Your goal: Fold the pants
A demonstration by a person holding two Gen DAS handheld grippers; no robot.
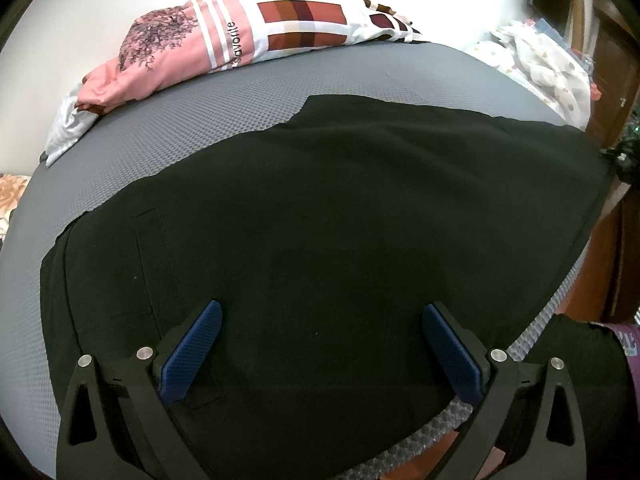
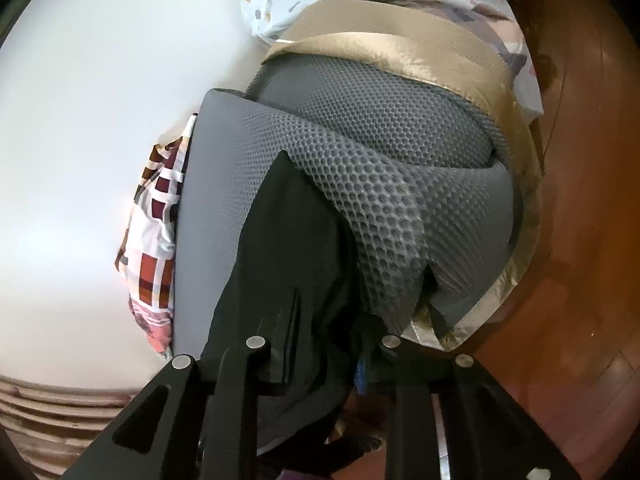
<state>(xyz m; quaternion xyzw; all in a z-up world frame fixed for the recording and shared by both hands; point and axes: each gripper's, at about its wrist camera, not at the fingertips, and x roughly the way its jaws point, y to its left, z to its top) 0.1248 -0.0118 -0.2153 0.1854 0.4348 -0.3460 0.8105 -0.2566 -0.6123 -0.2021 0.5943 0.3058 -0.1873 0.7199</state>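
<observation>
1. Grey honeycomb-mesh mattress [image 1: 224, 100] fills your view, a patchwork pillow [image 1: 224, 36] against the white wall.
2. Black pants [image 1: 340, 220], smooth and matte, lie spread flat across it; the fold looks barely begun.
3. Your left gripper [image 1: 320, 344] hovers, jaws wide and empty.
4. Your right gripper [image 2: 320, 344] stands narrow, pinching bunched pants fabric at the mattress edge.
</observation>
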